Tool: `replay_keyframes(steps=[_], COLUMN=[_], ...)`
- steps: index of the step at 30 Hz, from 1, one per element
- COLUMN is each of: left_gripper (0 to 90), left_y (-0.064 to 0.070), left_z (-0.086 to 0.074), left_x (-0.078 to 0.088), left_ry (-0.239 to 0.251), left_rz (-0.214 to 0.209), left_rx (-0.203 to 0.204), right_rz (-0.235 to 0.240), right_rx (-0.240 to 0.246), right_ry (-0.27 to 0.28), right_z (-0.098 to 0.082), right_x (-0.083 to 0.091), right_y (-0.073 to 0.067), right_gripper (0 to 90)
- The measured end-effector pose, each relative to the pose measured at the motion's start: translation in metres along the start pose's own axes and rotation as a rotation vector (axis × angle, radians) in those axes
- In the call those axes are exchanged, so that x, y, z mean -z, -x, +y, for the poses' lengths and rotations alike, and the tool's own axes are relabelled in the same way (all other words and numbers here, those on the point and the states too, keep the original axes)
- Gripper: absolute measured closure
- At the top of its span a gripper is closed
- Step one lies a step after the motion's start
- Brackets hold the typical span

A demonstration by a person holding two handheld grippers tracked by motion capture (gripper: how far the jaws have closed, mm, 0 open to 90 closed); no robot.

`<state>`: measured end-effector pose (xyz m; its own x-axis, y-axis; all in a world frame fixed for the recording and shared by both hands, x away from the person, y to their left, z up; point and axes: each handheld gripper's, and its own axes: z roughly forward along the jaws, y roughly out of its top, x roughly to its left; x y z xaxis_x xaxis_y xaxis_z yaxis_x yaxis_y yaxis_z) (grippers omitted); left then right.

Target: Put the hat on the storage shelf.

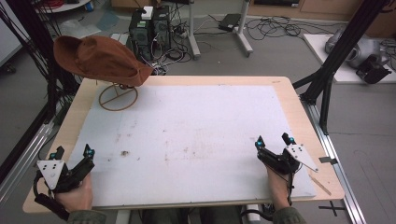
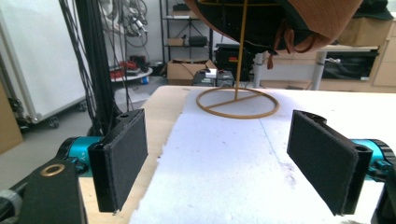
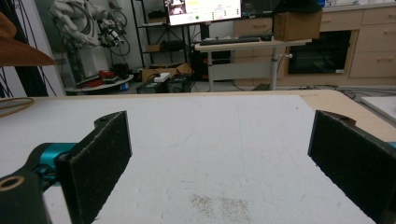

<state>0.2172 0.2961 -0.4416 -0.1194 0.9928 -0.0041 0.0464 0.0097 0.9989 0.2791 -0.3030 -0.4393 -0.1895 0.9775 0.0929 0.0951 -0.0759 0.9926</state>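
At the far left corner of the table:
Hat: brown hat [image 1: 100, 58], brim drooping toward the table's middle, perched on top of a stand, well apart from both grippers.
Stand: thin golden wire stand [image 1: 118, 97], round ring base lying flat on the white mat, one upright rod rising from the middle into the hat.
Same stand from the left gripper view: ring base [image 2: 237, 101] straight ahead beyond the jaws, rod going up into the hat's underside [image 2: 322, 21] at the top edge.
Table: light wooden table [image 1: 299, 112] covered almost fully by a white mat [image 1: 201, 135], faintly stained near the middle.
Left gripper: left gripper [image 1: 72, 157] at the near left corner, held in a hand, resting low at the mat's edge, jaws wide apart, nothing between them.
Right gripper: right gripper [image 1: 274, 140] at the near right side, held in a hand, low over the mat, jaws wide apart, nothing between them.
Right gripper view: bare mat between the pads [image 3: 100, 154], hat brim at the far left edge.
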Motion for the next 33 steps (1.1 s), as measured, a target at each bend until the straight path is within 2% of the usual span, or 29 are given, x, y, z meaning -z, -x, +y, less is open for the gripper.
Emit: replay_keyframes(steps=[1,7,11,25,33], left_gripper=[20.4,20.5,20.5,20.6,20.6], left_y=[0.0002,-0.0006,0.0017,0.0043,0.0047], left_z=[-0.0005,-0.0041,-0.0052,-0.0056,-0.004], left_x=[0.0012,0.0023,0.0024,-0.0001,0.0037], left_ry=[-0.004,-0.004,-0.003,-0.008,0.0], left_rz=[-0.001,-0.004,-0.01,-0.043,-0.047], left_rx=[-0.008,0.007,-0.004,-0.008,-0.014], right_rz=[-0.001,-0.003,-0.003,-0.01,-0.018], right_rx=[0.002,-0.006,-0.018,0.002,-0.01], right_ry=[0.001,0.004,0.0,0.0,0.004], right_z=[0.0,0.0,0.0001,0.0001,0.0013], right_x=[0.0,0.0005,0.0015,0.0056,0.0082], right_y=[0.0003,0.0016,0.0018,0.002,0.0024], right_gripper=[5.3,5.3,5.3,5.4,5.4])
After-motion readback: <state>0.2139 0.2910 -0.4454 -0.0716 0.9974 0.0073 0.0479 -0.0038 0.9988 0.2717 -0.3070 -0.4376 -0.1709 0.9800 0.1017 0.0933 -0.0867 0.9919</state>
